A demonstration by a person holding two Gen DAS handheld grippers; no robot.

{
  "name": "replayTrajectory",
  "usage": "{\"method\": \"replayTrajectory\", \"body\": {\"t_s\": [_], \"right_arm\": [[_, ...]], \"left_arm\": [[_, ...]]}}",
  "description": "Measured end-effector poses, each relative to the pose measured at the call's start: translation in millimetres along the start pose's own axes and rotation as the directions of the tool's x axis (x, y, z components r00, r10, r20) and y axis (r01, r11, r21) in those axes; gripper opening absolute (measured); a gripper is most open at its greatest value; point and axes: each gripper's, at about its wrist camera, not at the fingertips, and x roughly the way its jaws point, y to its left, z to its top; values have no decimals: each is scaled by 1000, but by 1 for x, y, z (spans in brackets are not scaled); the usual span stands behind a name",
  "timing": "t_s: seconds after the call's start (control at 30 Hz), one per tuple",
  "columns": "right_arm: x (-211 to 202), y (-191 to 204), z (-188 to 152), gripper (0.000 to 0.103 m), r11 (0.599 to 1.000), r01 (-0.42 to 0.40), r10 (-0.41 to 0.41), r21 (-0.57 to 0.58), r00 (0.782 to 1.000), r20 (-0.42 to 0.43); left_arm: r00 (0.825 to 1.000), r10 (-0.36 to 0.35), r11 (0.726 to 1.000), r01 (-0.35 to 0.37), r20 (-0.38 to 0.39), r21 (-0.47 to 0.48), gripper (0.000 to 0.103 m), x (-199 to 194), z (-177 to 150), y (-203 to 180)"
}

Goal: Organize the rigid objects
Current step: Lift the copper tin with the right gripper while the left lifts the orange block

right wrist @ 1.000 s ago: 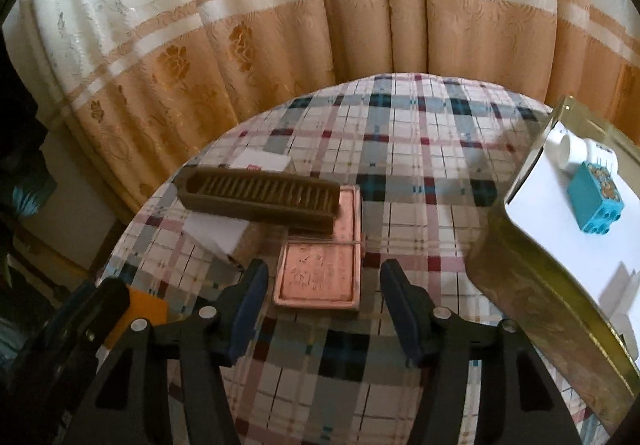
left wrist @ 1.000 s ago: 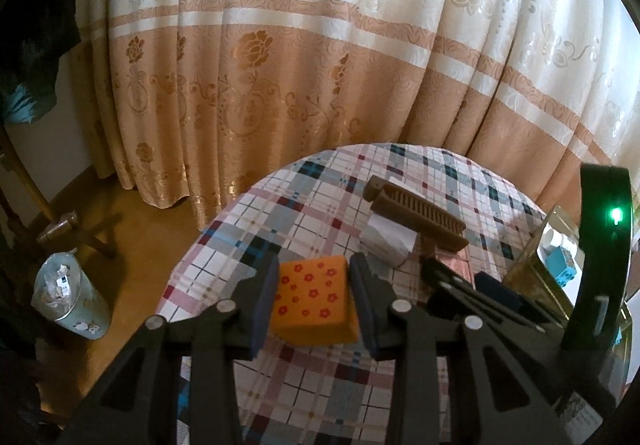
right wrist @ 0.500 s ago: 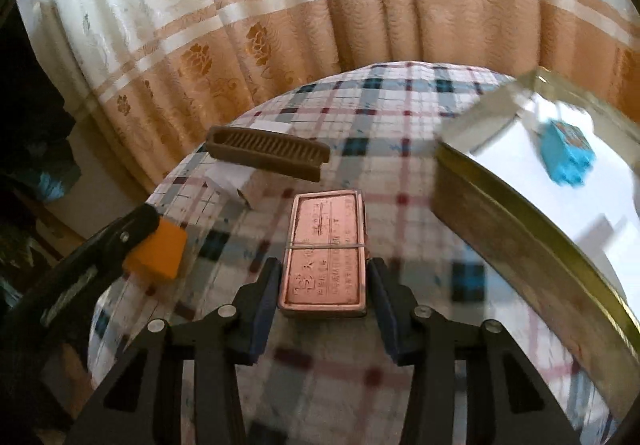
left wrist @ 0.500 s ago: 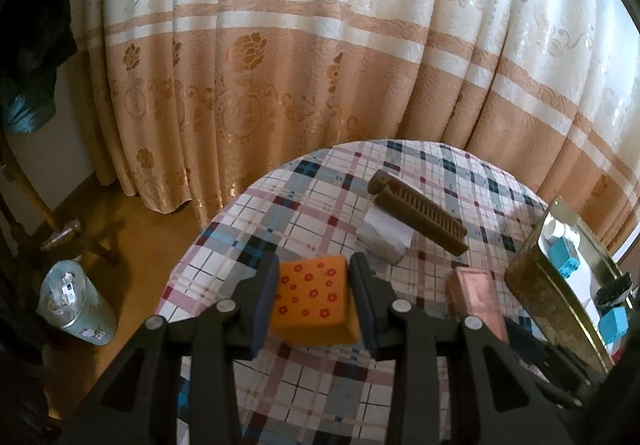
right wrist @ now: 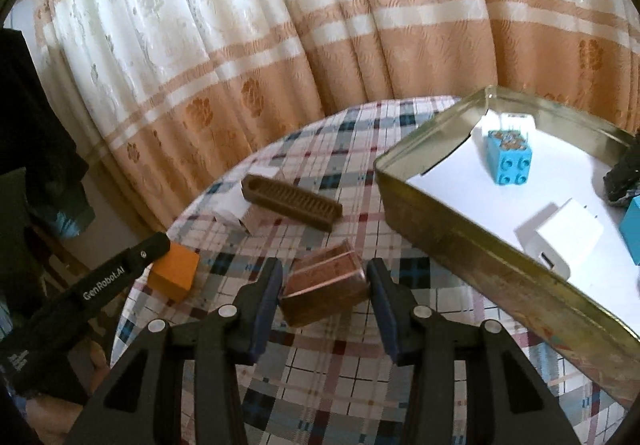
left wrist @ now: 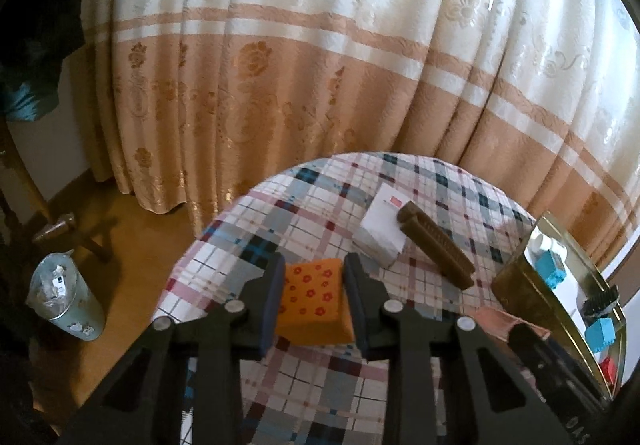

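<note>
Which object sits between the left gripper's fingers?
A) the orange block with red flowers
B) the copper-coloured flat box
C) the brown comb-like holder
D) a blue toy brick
A: the left wrist view shows the left gripper shut on the orange block with red flowers, both pads against its sides.

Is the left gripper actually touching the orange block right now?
Touching. In the left wrist view both pads of the left gripper sit flush against the sides of the orange block, with no gap on either side; the block is clamped between them.
</note>
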Motion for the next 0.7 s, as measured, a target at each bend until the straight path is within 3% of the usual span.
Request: {"method": "replayTrajectory", "body": {"t_s": [0.3,0.47,0.7], "right_arm": [[-17,-4,2,44,1000,-12,12,1,998,62],[-14,-14,-1,44,999,-1,1,40,1000,-10],[-12,-40,-15,44,991,3,15,131,991,-137]], "left_arm": [[1000,11,1000,-11,26,20,30,-4,0,-4],[998,19,1000,-19,-53,11,30,7,-3,-2],[998,-4,998,8,-68,63,30,2,-7,-8]]}}
